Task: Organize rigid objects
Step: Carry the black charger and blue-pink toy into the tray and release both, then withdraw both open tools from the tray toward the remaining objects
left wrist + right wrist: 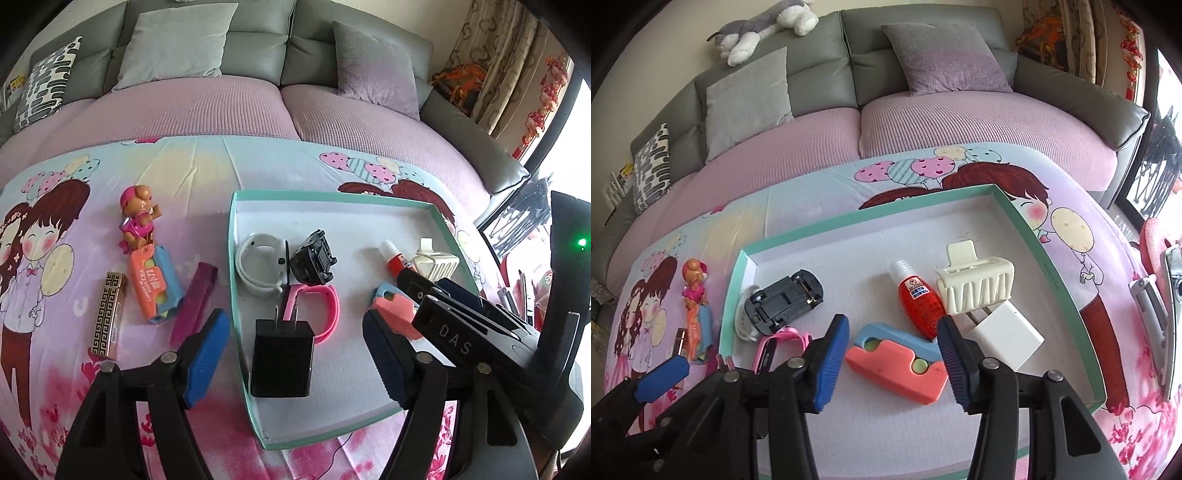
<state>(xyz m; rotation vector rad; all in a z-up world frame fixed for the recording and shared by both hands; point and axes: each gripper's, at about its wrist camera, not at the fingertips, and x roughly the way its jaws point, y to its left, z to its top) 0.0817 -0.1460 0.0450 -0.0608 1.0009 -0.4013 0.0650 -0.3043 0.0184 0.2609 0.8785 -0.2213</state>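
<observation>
Now, in the left wrist view, the left gripper (295,354) is hanging open over the black charger (282,357) lying in the tray (332,195); dropping down could bump it. In the right wrist view, the right gripper (894,360) is gaping, holding nothing, above the pink stapler (897,363) lying in the tray; a finger could knock the red bottle (919,299).

"DAS" on right hand-held gripper (397,295).

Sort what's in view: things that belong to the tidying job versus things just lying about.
Job: tray; in it black charger, pink watch, toy car, red bottle, white clip, white charger, coral case; outside it dog toy, purple lighter, patterned box.

Lying about: sofa cushions, plush toy.
</observation>
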